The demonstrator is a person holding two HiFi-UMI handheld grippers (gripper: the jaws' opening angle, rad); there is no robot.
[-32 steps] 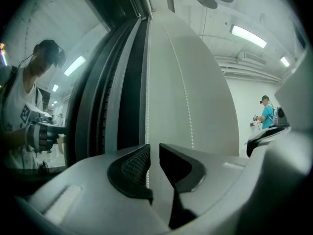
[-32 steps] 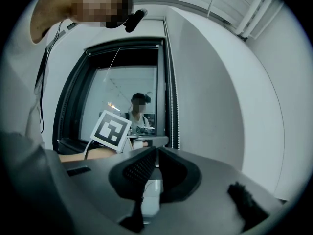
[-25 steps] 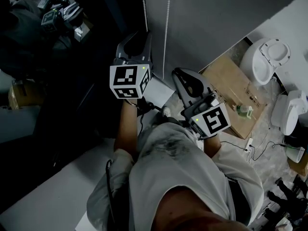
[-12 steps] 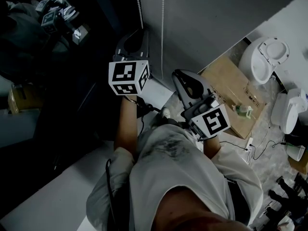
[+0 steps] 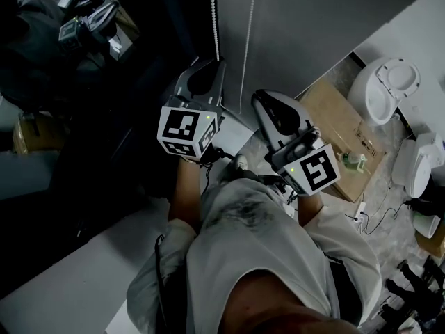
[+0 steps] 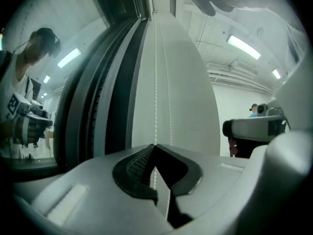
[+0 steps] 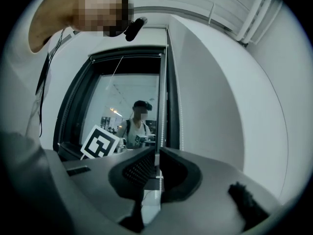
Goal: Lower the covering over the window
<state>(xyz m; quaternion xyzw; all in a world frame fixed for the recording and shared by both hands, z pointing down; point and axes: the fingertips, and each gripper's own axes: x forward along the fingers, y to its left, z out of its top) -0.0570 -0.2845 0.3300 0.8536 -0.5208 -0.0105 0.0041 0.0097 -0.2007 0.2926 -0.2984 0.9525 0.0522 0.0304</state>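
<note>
Two strands of a white bead chain hang down the grey wall beside the dark window [image 5: 104,117]. The left strand [image 5: 214,19] runs into my left gripper [image 5: 211,67], whose jaws have just closed on it. In the left gripper view that strand [image 6: 155,82] enters the shut left gripper [image 6: 155,147], and the other strand [image 6: 168,82] passes just to its right. My right gripper [image 5: 261,97] is shut by the right strand [image 5: 249,33]. In the right gripper view a strand [image 7: 157,106] drops along the window frame into the shut right gripper [image 7: 157,153]. The glass [image 7: 127,116] is uncovered.
A flattened cardboard box [image 5: 341,131] and white sanitary fixtures [image 5: 386,85] lie on the floor to the right, with cables nearby. A pale ledge [image 5: 76,277] runs below the window. The glass reflects a person holding the grippers.
The left gripper stood open beside the left strand a second ago; it has since shifted onto that strand and shut on it. The right gripper has stayed where it was.
</note>
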